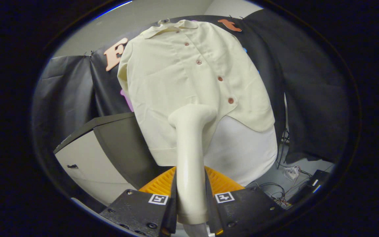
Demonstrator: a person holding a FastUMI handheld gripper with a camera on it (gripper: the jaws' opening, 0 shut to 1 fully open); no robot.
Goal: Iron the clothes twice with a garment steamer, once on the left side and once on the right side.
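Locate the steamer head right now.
In the gripper view, the steamer head sits against the lower front of the cream shirt, just below its bottom button, handle clamped in the hand-held gripper.

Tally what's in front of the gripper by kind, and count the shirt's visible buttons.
Shirt, cream, hanging: 1
Buttons visible on it: 5
White garment hanging beneath the shirt: 1
Garment steamer, clamped between the fingers of the gripper, head at the shirt's lower front: 1
Cabinet beside it: 1
Total: 9
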